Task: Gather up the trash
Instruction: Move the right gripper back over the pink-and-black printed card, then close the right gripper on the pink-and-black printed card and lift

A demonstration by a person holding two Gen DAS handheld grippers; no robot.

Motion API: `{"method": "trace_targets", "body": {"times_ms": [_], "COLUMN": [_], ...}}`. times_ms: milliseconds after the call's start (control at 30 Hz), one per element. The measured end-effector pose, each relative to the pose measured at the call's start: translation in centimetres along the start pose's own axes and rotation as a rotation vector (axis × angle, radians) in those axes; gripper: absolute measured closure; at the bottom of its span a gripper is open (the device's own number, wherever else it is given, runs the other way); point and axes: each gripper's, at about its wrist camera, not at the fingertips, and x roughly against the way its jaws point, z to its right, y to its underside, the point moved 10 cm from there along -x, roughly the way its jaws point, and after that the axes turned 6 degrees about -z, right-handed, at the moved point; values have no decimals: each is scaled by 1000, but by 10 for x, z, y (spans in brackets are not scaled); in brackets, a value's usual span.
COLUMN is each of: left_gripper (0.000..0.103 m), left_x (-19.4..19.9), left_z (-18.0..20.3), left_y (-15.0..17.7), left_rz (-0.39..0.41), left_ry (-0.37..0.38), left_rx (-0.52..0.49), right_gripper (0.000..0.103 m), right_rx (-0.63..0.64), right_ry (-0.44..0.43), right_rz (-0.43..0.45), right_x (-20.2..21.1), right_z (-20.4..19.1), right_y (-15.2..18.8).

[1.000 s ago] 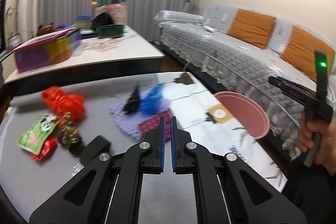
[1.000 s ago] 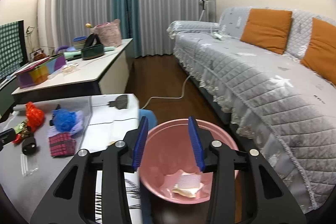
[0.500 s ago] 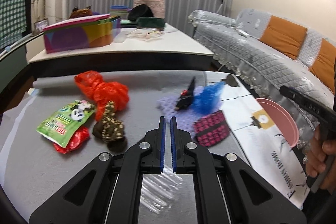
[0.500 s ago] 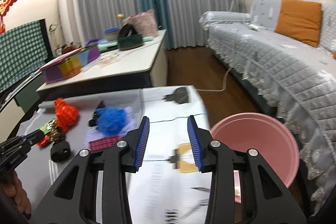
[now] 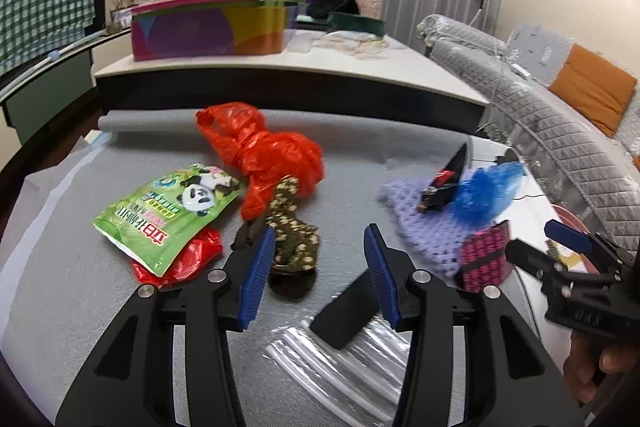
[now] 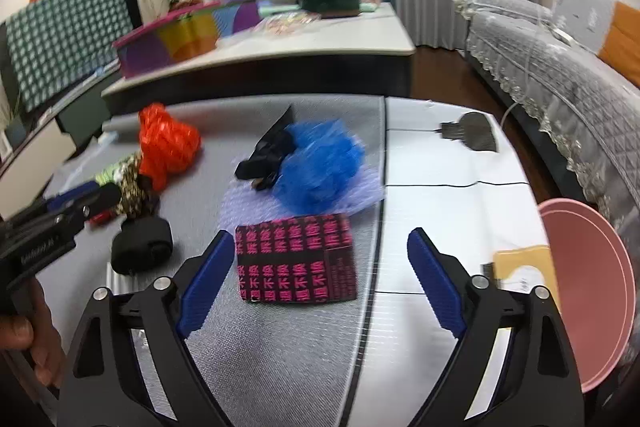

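Observation:
My left gripper hovers low over the grey mat, its jaws opening and its pads touching nothing. A black roll on clear plastic wrap lies in the gap between them. A dark flowered bundle sits beside the left pad. A green panda pouch, a red wrapper and a red plastic bag lie further left. My right gripper is opening wide, with a black-and-pink box between its jaws, untouched. Behind the box lie a blue plastic bag and a black wrapper.
A pink basin stands off the table's right edge, below the grey sofa. A purple knitted mat lies under the blue bag. Behind stands a white table with a colourful box. A hand holds the right gripper.
Both grippers have swung left, away from the pink basin, and come down over the trash on the table. The left jaws, shut before, now stand apart. The right jaws have spread much wider.

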Motion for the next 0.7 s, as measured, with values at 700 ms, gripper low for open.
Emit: {"method": "trace_targets", "body": {"times_ms": [700], "left_gripper": [56], "left_x": [-36], "left_z": [-15], "left_y": [10], "left_rz": [-96], "left_ry": [-19], "left_rx": [49], "right_gripper": [13], "right_rx": [90], "right_ry": [9], "right_rz": [-163], "right_x": [-42], "right_z": [-12], "right_y": [16]}}
